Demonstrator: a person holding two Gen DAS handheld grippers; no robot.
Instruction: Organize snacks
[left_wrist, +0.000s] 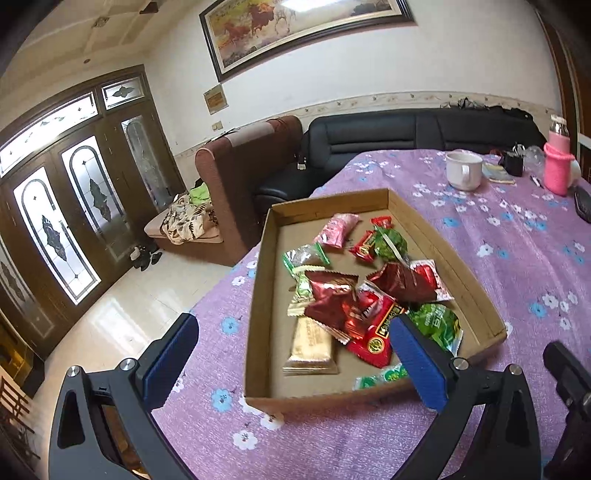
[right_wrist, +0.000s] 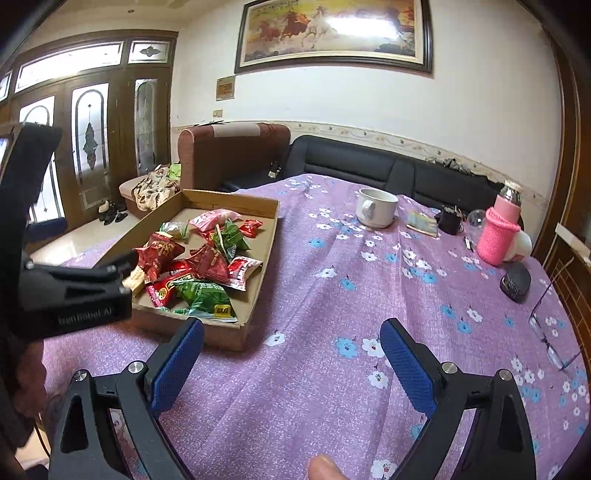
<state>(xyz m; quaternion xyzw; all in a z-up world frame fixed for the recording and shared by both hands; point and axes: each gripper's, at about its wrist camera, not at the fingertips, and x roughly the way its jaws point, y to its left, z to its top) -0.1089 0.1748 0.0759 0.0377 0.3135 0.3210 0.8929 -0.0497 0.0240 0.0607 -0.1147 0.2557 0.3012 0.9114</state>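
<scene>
A shallow cardboard tray lies on the purple flowered tablecloth and holds several wrapped snacks: dark red packets, green ones, a pink one and a beige biscuit bar. My left gripper is open wide above the tray's near end, with nothing pressed between its blue pads. My right gripper is open over bare cloth to the right of the tray. The left gripper's black body shows at the left edge of the right wrist view.
A white mug, a pink-sleeved bottle, a small black case, a booklet and eyeglasses lie on the table's far right. Sofas and a glass door stand beyond the table edge.
</scene>
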